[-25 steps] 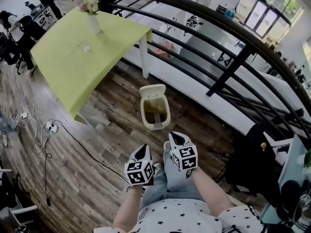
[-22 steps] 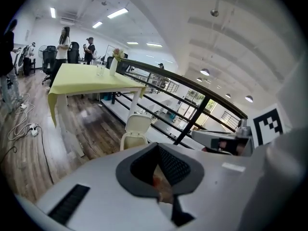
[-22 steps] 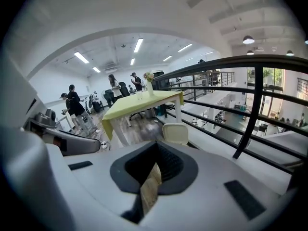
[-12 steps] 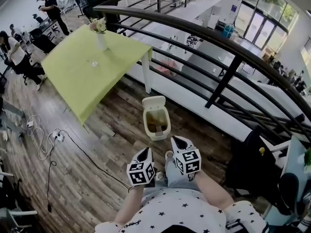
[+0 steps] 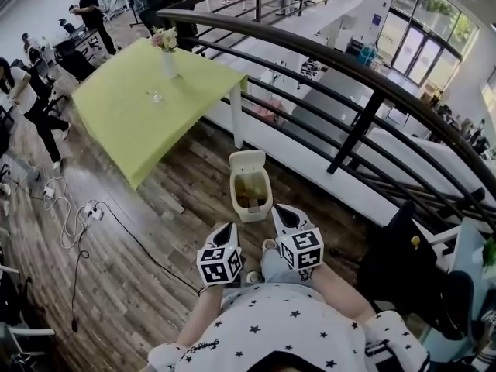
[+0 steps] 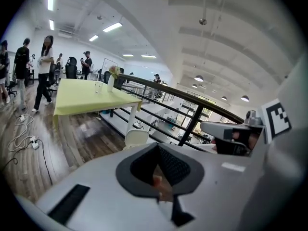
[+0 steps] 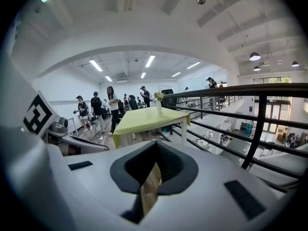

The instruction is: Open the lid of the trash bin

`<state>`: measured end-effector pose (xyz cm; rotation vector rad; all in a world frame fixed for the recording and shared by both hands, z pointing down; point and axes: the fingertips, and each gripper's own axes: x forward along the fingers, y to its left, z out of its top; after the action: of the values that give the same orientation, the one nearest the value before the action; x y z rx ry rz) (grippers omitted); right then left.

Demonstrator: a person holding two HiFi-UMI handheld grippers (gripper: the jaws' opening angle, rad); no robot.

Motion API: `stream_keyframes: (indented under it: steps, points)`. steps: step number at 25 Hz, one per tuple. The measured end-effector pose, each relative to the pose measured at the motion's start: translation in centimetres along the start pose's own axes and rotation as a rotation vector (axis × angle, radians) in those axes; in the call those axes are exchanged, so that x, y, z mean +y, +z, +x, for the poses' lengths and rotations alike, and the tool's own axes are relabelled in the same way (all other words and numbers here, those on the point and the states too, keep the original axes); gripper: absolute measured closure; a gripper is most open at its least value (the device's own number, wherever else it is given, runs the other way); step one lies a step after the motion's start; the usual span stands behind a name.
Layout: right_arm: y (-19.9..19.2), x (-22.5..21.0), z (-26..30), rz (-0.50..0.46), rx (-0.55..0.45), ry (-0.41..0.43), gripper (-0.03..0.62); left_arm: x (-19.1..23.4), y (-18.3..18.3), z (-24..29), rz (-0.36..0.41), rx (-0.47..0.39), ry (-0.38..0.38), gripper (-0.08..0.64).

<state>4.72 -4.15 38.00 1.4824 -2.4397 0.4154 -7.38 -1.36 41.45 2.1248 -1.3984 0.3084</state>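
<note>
The cream trash bin (image 5: 250, 194) stands on the wood floor by the railing, its lid (image 5: 247, 161) tipped up and the brownish inside showing. My left gripper (image 5: 227, 230) and right gripper (image 5: 279, 211) hang side by side just in front of my body, short of the bin and touching nothing. Both are shut with nothing between the jaws. From the left gripper view, the raised lid (image 6: 136, 137) peeks over the left gripper (image 6: 159, 177). The right gripper view shows the right gripper (image 7: 153, 177) aimed at the table, with the bin hidden.
A yellow-green table (image 5: 147, 111) with a flower vase (image 5: 168, 59) stands left of the bin. A black railing (image 5: 353, 91) runs behind it. Cables and a power strip (image 5: 84, 208) lie on the floor at left. People (image 5: 31, 91) stand at far left; a dark chair (image 5: 395, 262) is right.
The view has shifted slightly, so the bin sits a little higher in frame. Both grippers stay close together near my body. The bin's lid is up throughout.
</note>
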Motion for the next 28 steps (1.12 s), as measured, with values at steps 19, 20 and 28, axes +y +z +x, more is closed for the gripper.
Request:
stream_keyframes:
  steps: [19,20,28]
  points:
    - [0.23,0.22,0.24,0.041,-0.028,0.015,0.600,0.78,0.45,0.39,0.008,-0.008,0.010,0.549]
    - [0.23,0.23,0.17,0.040,-0.028,0.014,0.600,0.75,0.45,0.38,0.009,-0.007,0.011,0.549]
    - [0.41,0.23,0.22,0.053,-0.034,0.009,0.600,1.01,0.56,0.29,0.003,-0.002,0.018,0.549]
